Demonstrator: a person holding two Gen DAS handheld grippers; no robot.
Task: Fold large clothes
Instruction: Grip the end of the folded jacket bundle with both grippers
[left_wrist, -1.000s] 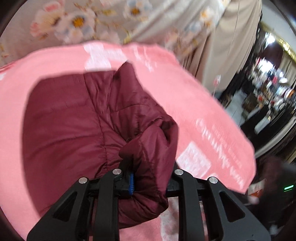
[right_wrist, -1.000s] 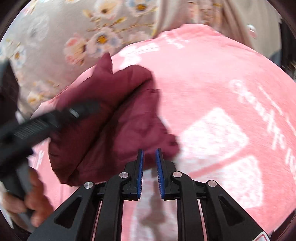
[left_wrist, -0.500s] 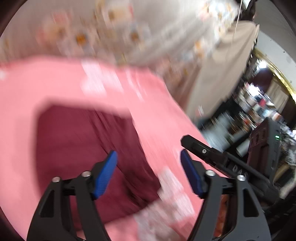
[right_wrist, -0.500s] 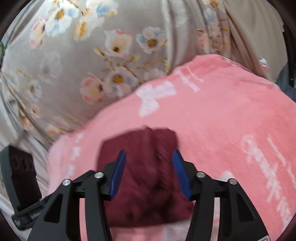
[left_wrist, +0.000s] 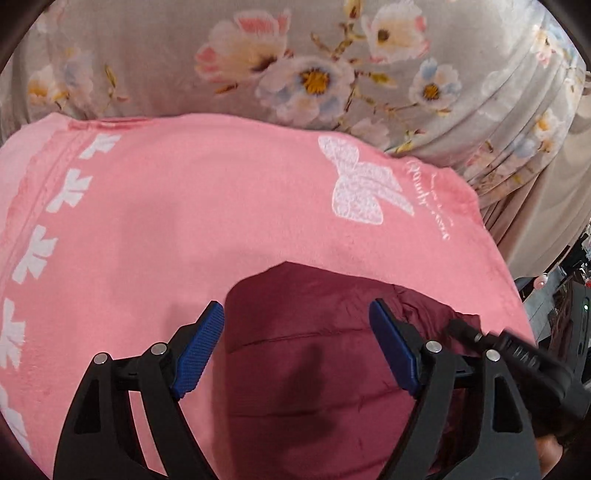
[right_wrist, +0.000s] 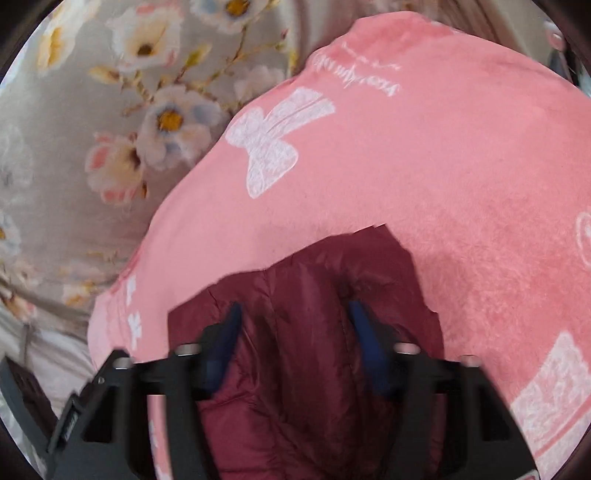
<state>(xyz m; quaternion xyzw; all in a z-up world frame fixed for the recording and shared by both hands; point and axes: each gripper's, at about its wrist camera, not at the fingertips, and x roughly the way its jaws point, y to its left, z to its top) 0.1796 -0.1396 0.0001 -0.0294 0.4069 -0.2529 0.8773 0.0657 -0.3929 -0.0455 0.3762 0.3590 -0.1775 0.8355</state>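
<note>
A dark red quilted jacket (left_wrist: 314, 369) lies folded on a pink blanket (left_wrist: 184, 203). My left gripper (left_wrist: 295, 306) hovers over the jacket's far edge, its blue pads wide apart and still opening, with nothing pressed between them. The right wrist view shows the same jacket (right_wrist: 314, 280) under my right gripper (right_wrist: 295, 306). Its blurred jaws stand apart and are closing, and the cloth lies below them, not pinched. The right gripper's black body (left_wrist: 524, 358) reaches in over the jacket's right side.
The pink blanket (right_wrist: 443, 166) carries white bows and lettering and lies on a grey floral sheet (left_wrist: 295, 55). Beige drapery (left_wrist: 546, 221) hangs at the right, with a cluttered dark room beyond it. A black part (right_wrist: 22, 384) shows at the lower left.
The left gripper let go of the jacket fold and opened wide. The right gripper opened from nearly shut. Both drew back, so the jacket now lies flat low in each view.
</note>
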